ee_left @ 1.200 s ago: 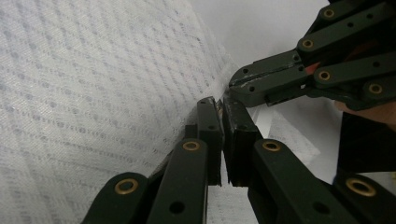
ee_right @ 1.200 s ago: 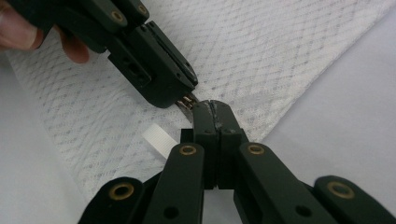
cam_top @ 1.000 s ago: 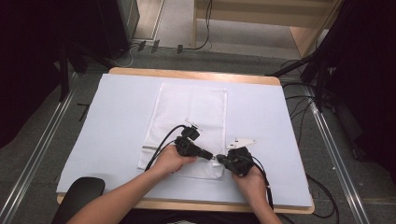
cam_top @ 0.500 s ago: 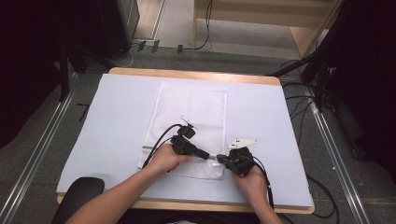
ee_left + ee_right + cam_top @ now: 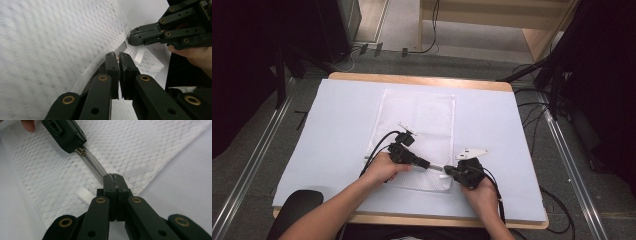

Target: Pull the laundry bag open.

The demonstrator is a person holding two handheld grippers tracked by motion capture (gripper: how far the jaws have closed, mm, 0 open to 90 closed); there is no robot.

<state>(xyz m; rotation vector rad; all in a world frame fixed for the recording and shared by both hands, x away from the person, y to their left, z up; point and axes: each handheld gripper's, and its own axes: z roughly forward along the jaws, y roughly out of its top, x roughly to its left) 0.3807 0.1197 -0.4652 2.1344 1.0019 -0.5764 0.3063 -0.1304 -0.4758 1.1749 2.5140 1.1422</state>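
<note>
1. While my right claw stays clamped on the zipper end at the near right corner of the mesh bag, I count this as the zipping step.
2. Left of that corner, my left claw is pinched shut on the zipper pull.
3. Next, I judge, comes a steady pull along the zipper, the corner kept taut on the worktop.

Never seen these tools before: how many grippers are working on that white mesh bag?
2: the left gripper pinches the zipper pull, and the right gripper clamps the mesh bag at the zipper's end.
</note>
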